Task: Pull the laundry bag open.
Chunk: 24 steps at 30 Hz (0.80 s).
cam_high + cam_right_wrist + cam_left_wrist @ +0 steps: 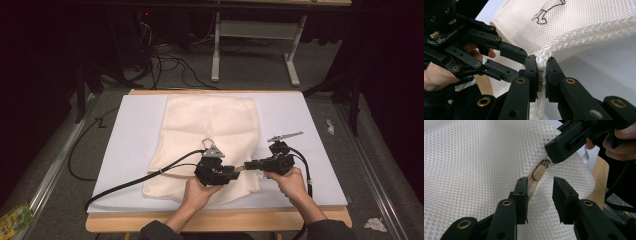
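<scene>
cream mesh bag (210, 135) lies flat on the white mat (130, 140) covering the wooden table (215, 220), its near right corner lifted. right gripper (541, 75) pinches the bag's corded edge tight between narrow jaws. left gripper (540, 195), just left of it, holds its jaws apart astride the tan zipper pull (538, 172), not closed on it.

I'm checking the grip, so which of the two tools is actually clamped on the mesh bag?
The right tool: it pinches the mesh laundry bag's corded edge. The left tool stands open around the beige zipper pull.
</scene>
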Tool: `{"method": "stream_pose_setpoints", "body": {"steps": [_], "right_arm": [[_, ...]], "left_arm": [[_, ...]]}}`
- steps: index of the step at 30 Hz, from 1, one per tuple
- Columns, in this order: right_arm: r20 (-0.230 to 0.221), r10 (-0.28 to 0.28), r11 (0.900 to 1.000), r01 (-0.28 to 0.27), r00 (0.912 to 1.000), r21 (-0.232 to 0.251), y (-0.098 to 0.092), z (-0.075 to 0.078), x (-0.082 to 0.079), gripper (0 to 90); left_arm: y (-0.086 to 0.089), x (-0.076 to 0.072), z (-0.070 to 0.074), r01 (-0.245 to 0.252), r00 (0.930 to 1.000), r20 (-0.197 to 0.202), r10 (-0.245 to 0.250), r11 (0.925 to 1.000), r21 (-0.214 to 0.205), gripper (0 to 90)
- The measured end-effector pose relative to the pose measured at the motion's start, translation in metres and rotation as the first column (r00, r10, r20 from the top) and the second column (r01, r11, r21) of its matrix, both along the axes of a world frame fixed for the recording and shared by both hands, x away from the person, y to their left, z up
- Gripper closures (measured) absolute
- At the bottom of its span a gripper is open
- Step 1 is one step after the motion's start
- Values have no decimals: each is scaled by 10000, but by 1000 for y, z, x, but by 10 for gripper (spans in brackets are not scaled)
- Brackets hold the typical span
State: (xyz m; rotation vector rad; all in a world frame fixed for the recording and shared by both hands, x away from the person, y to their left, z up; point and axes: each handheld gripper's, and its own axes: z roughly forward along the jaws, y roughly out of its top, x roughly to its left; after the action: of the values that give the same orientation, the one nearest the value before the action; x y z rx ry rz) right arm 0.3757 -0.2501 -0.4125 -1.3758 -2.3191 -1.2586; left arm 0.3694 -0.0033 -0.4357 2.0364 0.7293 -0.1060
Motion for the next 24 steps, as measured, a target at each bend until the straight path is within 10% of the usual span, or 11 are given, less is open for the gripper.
{"method": "stream_pose_setpoints", "body": {"steps": [24], "right_arm": [[51,245,9996,-245,9997,123,9,-3,0,839]], "left_arm": [[-2,4,-6,209,9998,-17,-210,9986,-494,804]]}}
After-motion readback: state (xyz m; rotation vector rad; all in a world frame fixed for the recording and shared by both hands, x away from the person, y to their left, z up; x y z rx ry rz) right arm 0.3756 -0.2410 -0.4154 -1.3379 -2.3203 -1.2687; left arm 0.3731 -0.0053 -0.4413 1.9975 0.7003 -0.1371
